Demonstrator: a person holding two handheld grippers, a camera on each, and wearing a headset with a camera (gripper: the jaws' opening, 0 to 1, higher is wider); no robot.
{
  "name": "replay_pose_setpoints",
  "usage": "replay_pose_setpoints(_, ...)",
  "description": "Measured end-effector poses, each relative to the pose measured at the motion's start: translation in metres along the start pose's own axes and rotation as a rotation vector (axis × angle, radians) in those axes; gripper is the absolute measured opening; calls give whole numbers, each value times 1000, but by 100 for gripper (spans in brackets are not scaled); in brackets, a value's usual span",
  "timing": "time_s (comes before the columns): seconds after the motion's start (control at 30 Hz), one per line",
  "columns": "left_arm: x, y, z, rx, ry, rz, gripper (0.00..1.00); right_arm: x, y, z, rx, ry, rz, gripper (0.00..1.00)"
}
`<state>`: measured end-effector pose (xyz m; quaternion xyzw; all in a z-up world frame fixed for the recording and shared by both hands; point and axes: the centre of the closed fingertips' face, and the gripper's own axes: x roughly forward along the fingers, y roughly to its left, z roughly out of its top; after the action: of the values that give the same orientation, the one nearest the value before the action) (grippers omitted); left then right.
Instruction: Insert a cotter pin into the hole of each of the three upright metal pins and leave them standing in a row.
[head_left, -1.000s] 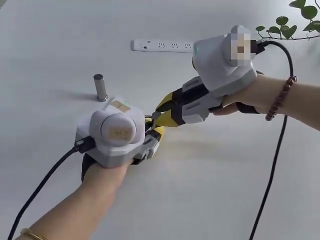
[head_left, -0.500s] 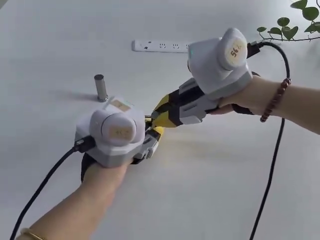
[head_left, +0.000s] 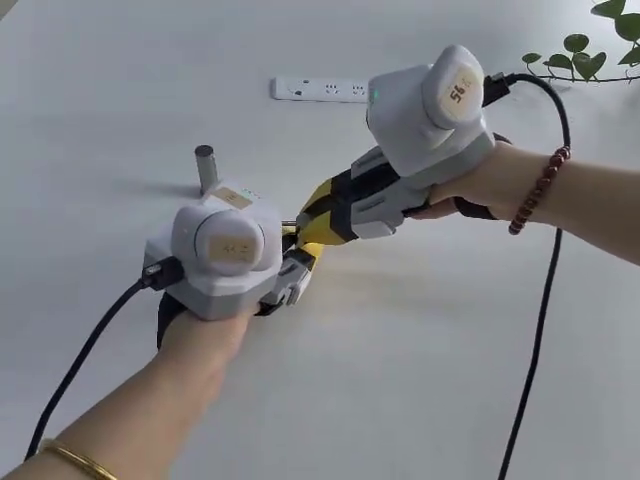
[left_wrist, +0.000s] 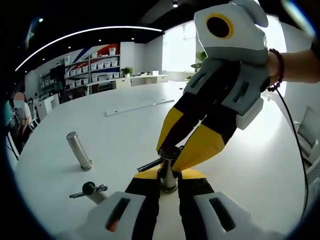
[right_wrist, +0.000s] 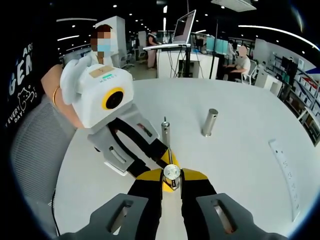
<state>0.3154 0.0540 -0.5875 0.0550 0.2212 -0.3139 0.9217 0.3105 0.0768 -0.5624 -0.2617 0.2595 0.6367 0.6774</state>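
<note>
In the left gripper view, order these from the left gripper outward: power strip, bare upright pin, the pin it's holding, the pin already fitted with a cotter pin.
From the left gripper:
1. Held pin, between its jaws.
2. Pin with cotter pin, low on the left.
3. Bare pin, farther back on the left.
4. Power strip, far back, near the middle.

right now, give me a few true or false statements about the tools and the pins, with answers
1. The left tool is shut on a metal pin. True.
2. The right tool is open and well away from the left one. False: it is shut on a cotter pin, right at the held pin.
3. A bare pin stands upright on the table, apart from both tools. True.
4. The power strip lies between the two tools. False: it lies beyond them.
</note>
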Motion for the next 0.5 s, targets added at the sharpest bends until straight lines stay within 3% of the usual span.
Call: replay_pose_setpoints(0.5, -1, -1, -1, -8, 6, 4, 12, -1, 2, -1, 14, -7, 8, 8)
